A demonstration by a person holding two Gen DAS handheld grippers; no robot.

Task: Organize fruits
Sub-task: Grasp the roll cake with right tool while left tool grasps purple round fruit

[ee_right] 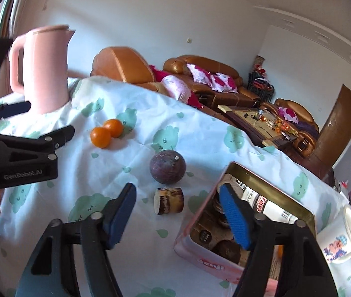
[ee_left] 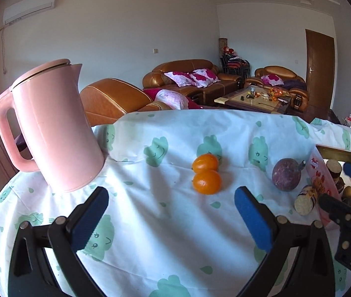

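The table [ee_left: 175, 235] under its white cloth with green cloud faces takes up most of the scene, and behind it are two brown leather sofas and a low coffee table littered with small things. On the cloth, the biggest thing is one pink kettle [ee_left: 51, 126], standing upright at the far left corner, well apart from the fruit. Next in size is one pink tin [ee_right: 249, 225] at the right, lid off, with dark round pieces and a printed packet inside it; a white patterned cup [ee_right: 341, 242] sits just beside its right wall.

Between kettle and tin lies the fruit. One purple passion fruit [ee_right: 167, 170] sits near the tin's left corner, and one short cut piece of cane [ee_right: 169, 201] lies on its side just in front of it. Two small oranges [ee_left: 206, 174] rest touching each other, farther left, with open cloth all round them.

The left gripper [ee_left: 171, 219] hovers low over the cloth in front of the oranges, jaws spread wide and holding nothing. The right gripper [ee_right: 177, 215] is likewise spread and empty, its right finger over the tin's open top and its left finger over the cloth near the cane.
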